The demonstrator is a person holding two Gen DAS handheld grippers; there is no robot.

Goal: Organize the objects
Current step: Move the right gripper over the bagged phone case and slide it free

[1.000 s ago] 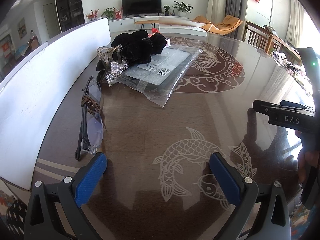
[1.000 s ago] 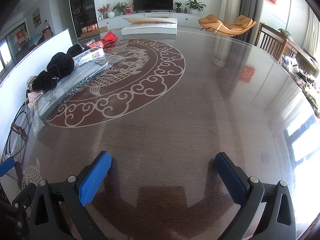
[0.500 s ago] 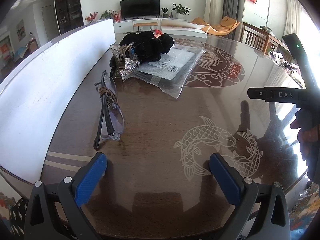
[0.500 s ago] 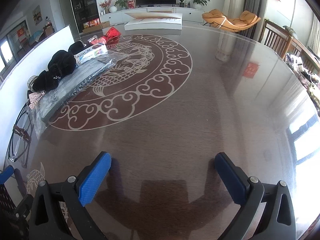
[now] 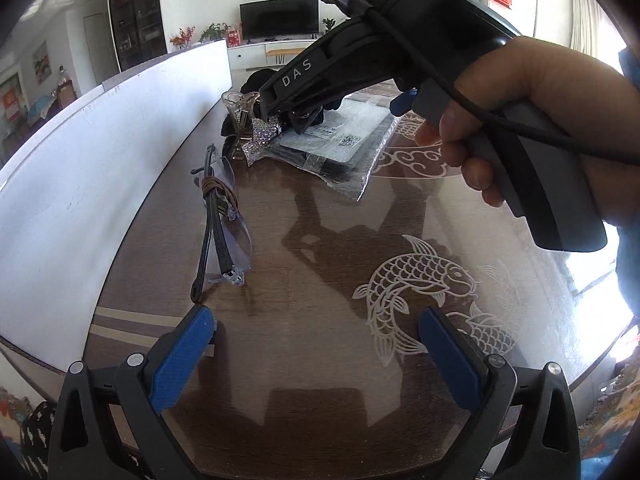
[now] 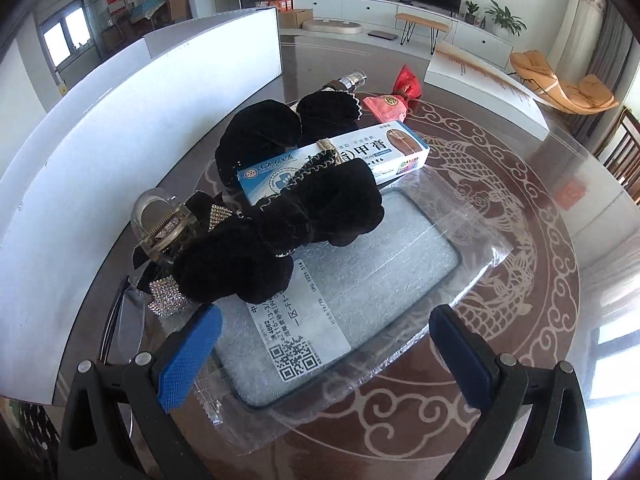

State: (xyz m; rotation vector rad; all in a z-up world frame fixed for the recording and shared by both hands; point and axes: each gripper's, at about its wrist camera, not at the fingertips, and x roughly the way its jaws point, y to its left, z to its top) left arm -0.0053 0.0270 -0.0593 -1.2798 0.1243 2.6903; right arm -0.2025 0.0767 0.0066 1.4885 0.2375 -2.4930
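Left view: my left gripper (image 5: 316, 350) hangs spread above the table (image 5: 320, 248), glasses (image 5: 222, 216) ahead-left; right view: my right gripper (image 6: 326, 346) gapes empty over the bagged pad (image 6: 360, 300), black velvet pouches (image 6: 280, 216) on its far end.

Black velvet scrunchies (image 6: 280, 216) – blue-white box (image 6: 336, 164) – brown table (image 6: 520, 280) patterned with pale fish (image 5: 416, 276)

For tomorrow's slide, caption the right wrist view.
Open right gripper over a bagged package under black scrunchies.
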